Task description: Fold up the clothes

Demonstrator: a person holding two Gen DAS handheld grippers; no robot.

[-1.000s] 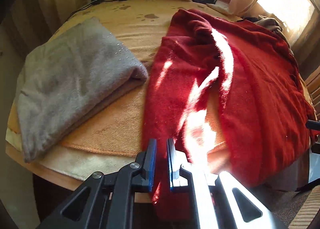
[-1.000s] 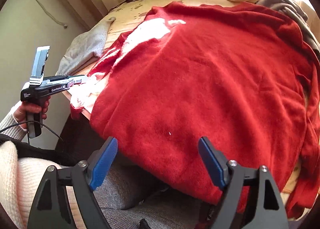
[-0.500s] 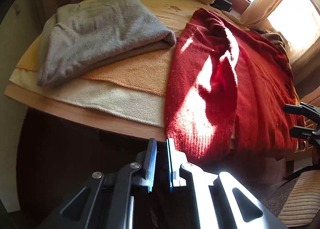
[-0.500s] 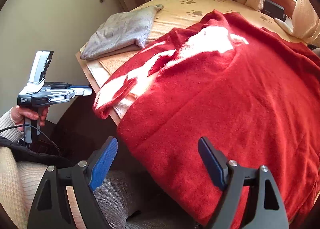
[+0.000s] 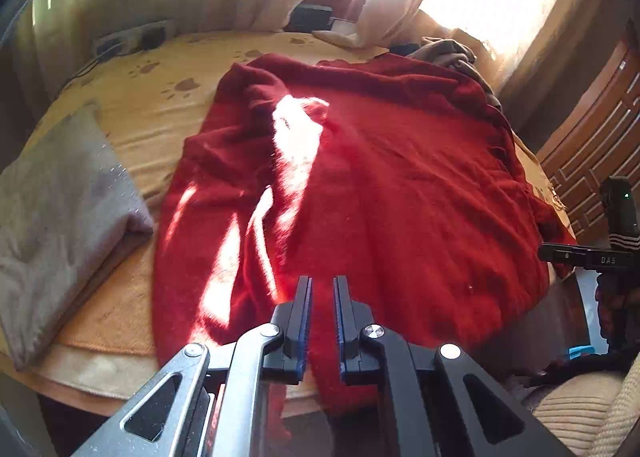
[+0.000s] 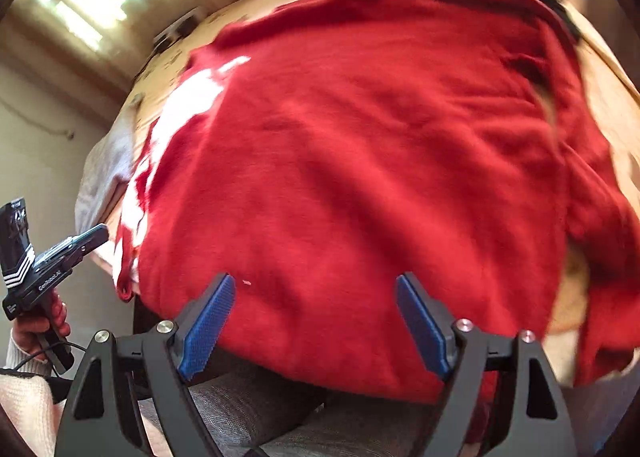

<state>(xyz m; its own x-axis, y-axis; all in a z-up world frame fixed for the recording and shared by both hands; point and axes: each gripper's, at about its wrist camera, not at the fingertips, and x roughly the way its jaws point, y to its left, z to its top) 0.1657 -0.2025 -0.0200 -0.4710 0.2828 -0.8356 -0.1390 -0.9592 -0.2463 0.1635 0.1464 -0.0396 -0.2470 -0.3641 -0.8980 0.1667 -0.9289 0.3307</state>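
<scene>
Readable "DAS" on right gripper, fingers wide and empty; left gripper nearly shut, empty, over red sweater overhanging bench edge.

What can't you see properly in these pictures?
- Table under the red sweater: covered in both views.
- Brownish garment, left wrist view: mostly hidden behind the sweater.
- Folded grey cloth: cut off by the left edge.
- Sweater's far edge, right wrist view: blurred.
- Whether the shut left claw pinches fabric: unclear.
</scene>
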